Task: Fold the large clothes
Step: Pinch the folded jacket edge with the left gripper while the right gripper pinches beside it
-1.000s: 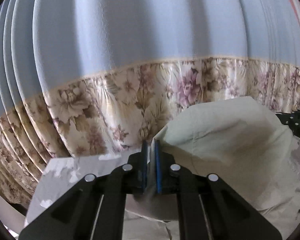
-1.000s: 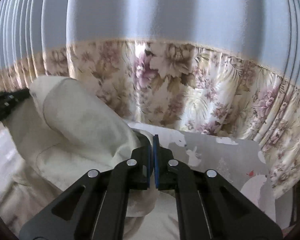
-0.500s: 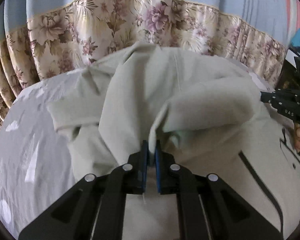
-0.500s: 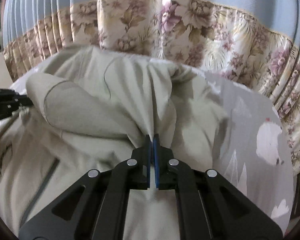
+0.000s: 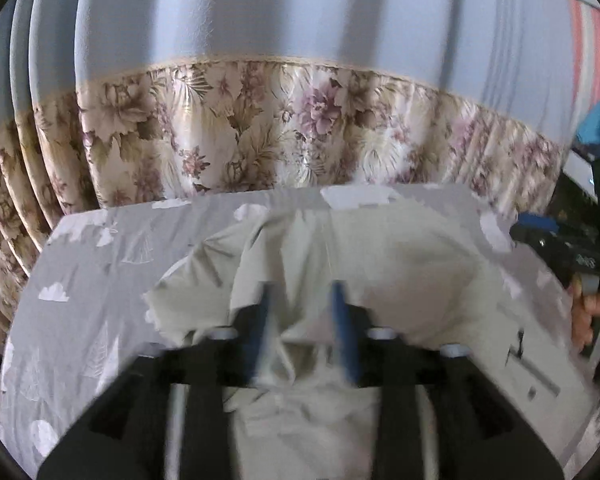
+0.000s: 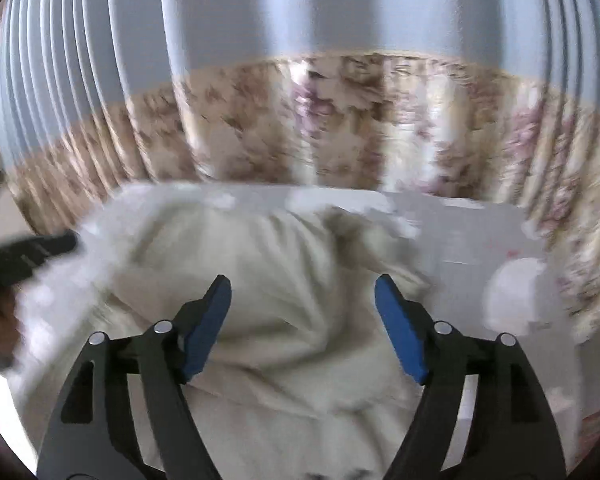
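The jacket (image 5: 380, 264), a pale beige garment, lies bunched on the grey printed sheet (image 5: 100, 264) in front of the floral curtain (image 5: 260, 136). In the right wrist view it fills the space under the tool as a rumpled mound (image 6: 284, 264).

Both tools have their jaws apart and hold nothing. The left gripper (image 5: 302, 320) hovers over a ridge of cloth with its 2 blue pads spread; the right gripper (image 6: 303, 320) is spread wider, directly above the mound. Both views are blurred, so whether the pads touch the fabric cannot be told.

Judging by the heap, the fold is loose, not flat. The main risk is that the raised layer slumps or springs back, since nothing pins it. A second risk: closing on the thick ridge could catch 2 or more layers at once and drag the under-layer, undoing the fold. The far edge lies near the sheet's back edge, so a hard push could slide it off.
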`<state>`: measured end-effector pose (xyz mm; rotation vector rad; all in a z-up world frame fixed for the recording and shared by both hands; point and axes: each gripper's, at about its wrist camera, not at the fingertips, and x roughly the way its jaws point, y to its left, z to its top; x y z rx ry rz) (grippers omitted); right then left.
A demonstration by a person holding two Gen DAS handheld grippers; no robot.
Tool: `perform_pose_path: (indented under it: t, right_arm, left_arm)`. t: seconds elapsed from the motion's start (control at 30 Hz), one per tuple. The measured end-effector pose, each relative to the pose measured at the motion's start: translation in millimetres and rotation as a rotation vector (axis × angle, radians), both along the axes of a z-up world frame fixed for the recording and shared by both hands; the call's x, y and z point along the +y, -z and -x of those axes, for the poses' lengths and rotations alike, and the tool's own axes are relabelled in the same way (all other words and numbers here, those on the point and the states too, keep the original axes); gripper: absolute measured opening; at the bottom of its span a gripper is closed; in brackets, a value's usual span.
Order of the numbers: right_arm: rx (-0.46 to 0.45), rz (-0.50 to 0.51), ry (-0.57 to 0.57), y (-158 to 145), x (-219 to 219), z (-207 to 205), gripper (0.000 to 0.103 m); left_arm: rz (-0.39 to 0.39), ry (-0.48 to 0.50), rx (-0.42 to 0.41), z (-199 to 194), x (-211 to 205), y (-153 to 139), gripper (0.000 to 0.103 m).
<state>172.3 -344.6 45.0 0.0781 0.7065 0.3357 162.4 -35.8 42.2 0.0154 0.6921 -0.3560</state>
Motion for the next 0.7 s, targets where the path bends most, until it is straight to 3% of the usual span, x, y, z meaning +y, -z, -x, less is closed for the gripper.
perform_pose_path:
  t: [0.1,0.17,0.3,0.63,0.67,0.7]
  right_arm:
    - [0.112,-0.076,-0.064,7.9,19.0,-13.4,0.08]
    - [0.229,-0.123,-0.039,22.7,21.1,-24.8,0.079]
    - [0.309,-0.135,0.03,34.2,16.9,-37.8,0.075]
    - [0.475,-0.117,0.081,76.8,26.0,-54.6,0.073]
    - [0.485,-0.116,0.076,80.6,27.8,-56.5,0.064]
    - [0.49,-0.1,0.072,85.0,29.8,-57.6,0.047]
  left_arm:
    - [0.016,-0.001,0.104,-18.2,-5.7,8.3,0.052]
    - [-0.01,-0.009,0.181,-25.1,-10.4,19.5,0.053]
    - [0.001,-0.06,0.296,-34.0,-6.6,36.4,0.053]
    - [-0.051,-0.146,0.396,-55.3,-17.0,69.4,0.064]
    - [-0.046,-0.149,0.407,-56.6,-17.0,72.6,0.064]
    - [-0.047,-0.151,0.41,-58.4,-18.2,75.0,0.064]
